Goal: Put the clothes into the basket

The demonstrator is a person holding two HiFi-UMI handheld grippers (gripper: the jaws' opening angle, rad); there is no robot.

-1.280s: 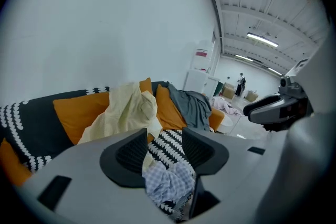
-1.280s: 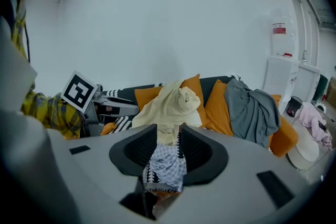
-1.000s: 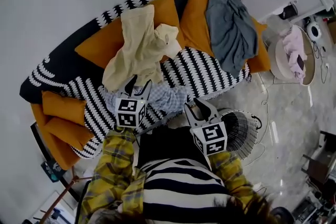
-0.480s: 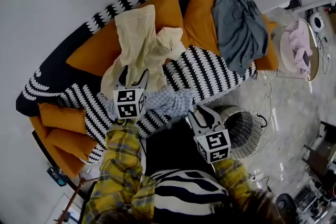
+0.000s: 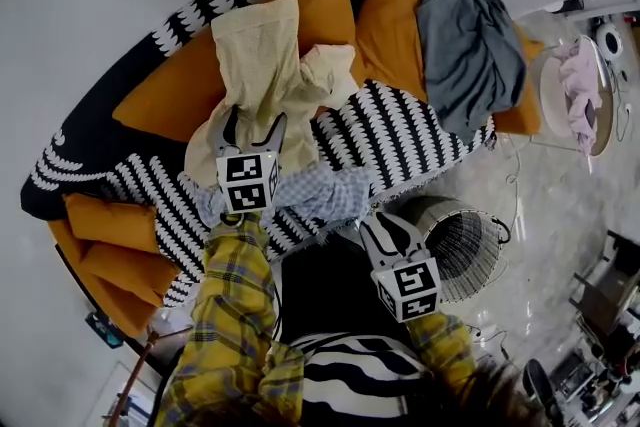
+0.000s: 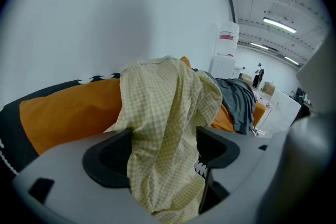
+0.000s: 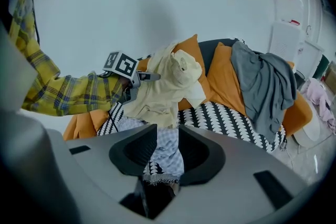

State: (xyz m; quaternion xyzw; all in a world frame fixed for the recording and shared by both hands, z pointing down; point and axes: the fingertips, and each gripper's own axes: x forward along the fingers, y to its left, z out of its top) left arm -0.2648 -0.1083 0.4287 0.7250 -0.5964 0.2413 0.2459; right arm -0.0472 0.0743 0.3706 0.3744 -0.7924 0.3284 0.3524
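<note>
Black-and-white striped sofa (image 5: pixel 410 130): found left gripper (image 5: pixel 254 125) jaws opening round pale yellow checked garment (image 5: pixel 255 55).
Judged deeper bite into folds necessary; noted right gripper (image 5: pixel 383 227) narrowly parted, empty.

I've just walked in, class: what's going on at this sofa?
A person with a gripper in each hand works at a sofa strewn with clothes. The left gripper is opening its fingers around the yellow checked garment. The right gripper hangs open near the blue checked cloth. The wire basket waits on the floor.
</note>
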